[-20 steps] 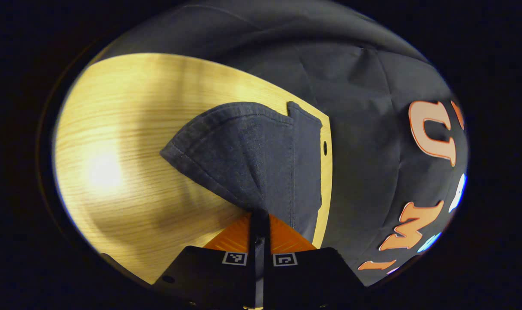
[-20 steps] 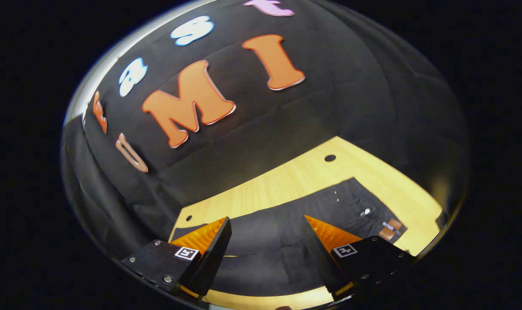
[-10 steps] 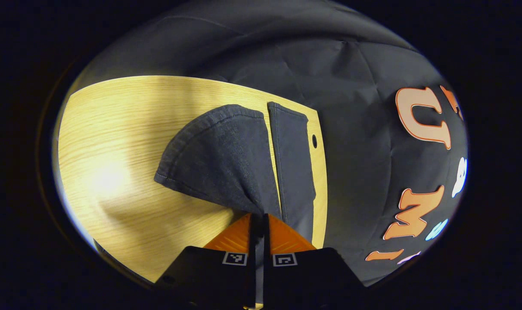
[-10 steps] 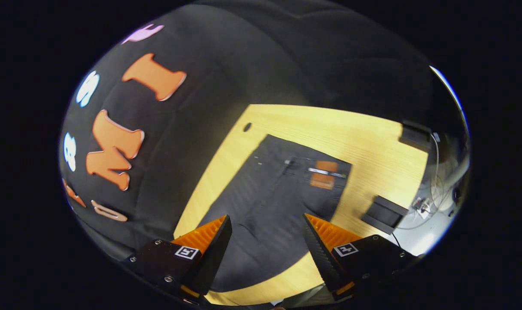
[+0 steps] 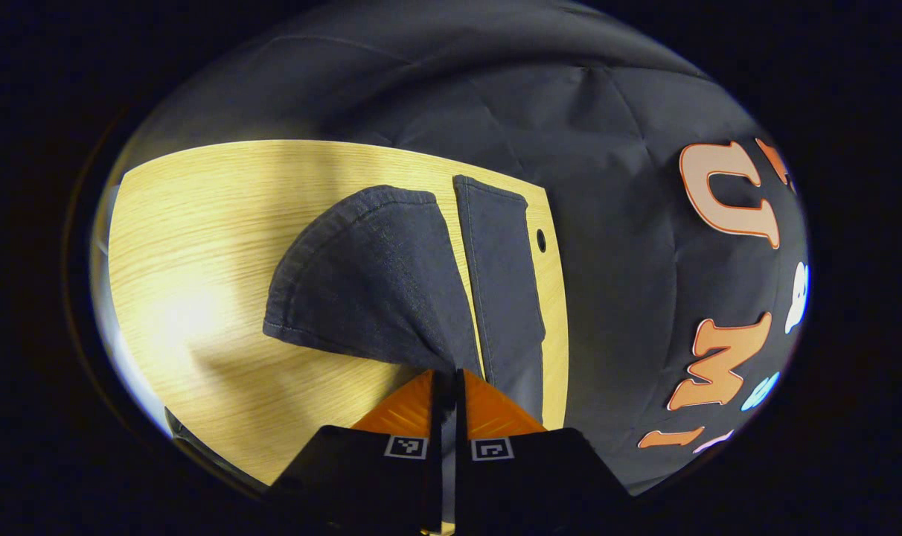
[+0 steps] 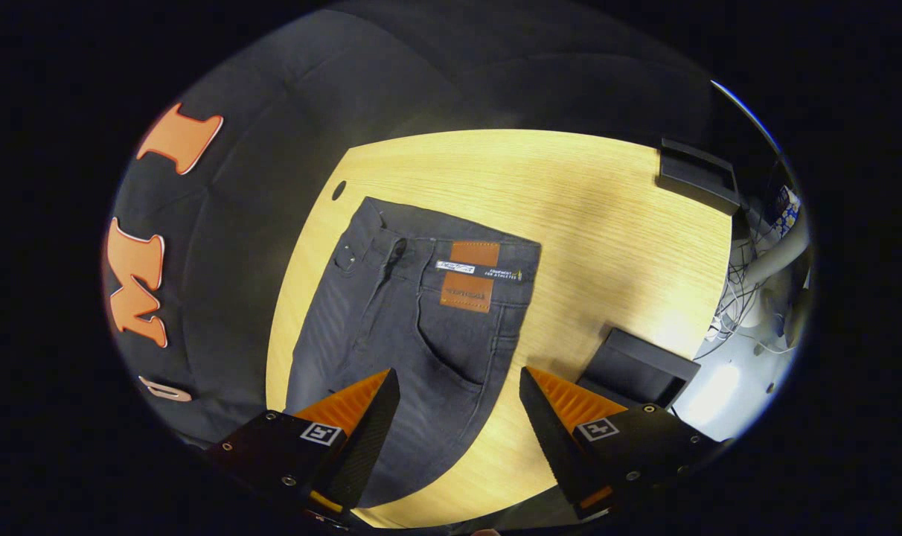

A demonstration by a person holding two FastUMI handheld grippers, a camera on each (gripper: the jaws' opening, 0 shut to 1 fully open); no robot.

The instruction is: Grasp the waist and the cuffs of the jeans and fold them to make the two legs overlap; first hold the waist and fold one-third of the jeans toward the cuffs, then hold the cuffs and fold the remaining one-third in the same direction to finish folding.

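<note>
left gripper [image 5: 448, 380]: fingers clenched on the dark jeans [image 5: 376, 275] near a cuff, that leg lifted off the wooden table [image 5: 198, 246], other leg flat beside it. right gripper [image 6: 455, 402]: fingers released, wide apart, hovering over the waist end lying flat, leather patch [image 6: 469, 277] facing up.

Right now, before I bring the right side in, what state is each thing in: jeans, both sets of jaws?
jeans: folded lengthwise, flat on the table, waist end away from the right gripper.
cuff end: lifted and curled over, pinched by the left gripper.
left gripper: jaws shut on the denim.
right gripper: jaws open, above the jeans, holding nothing.
</note>
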